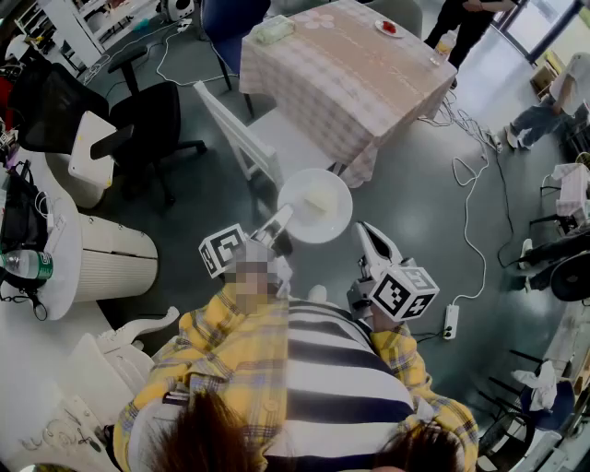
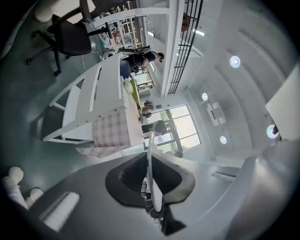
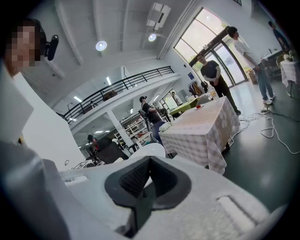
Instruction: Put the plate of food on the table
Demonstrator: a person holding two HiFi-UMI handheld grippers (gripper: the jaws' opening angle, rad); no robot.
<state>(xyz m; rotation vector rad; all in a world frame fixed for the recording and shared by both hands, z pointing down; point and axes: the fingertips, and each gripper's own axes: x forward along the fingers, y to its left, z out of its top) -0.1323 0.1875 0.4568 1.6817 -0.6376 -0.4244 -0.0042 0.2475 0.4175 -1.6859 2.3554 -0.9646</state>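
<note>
A white plate (image 1: 315, 205) with a pale piece of food (image 1: 319, 197) on it hangs level above the grey floor, short of the table. My left gripper (image 1: 284, 218) is shut on the plate's near left rim. In the left gripper view the rim (image 2: 150, 154) runs edge-on between the closed jaws of the left gripper (image 2: 150, 164). My right gripper (image 1: 363, 230) hovers just right of the plate, shut and empty. Its jaws meet in the right gripper view (image 3: 149, 171), with the plate (image 3: 153, 149) beyond them. The table (image 1: 359, 69) with a checked cloth stands ahead, also seen as the table (image 3: 206, 123).
A white chair (image 1: 241, 138) stands between me and the table's near left corner. A black office chair (image 1: 147, 120) is further left. A power strip (image 1: 451, 321) and cables lie on the floor at the right. On the table sit a small dish (image 1: 388, 28) and a tissue box (image 1: 273, 30).
</note>
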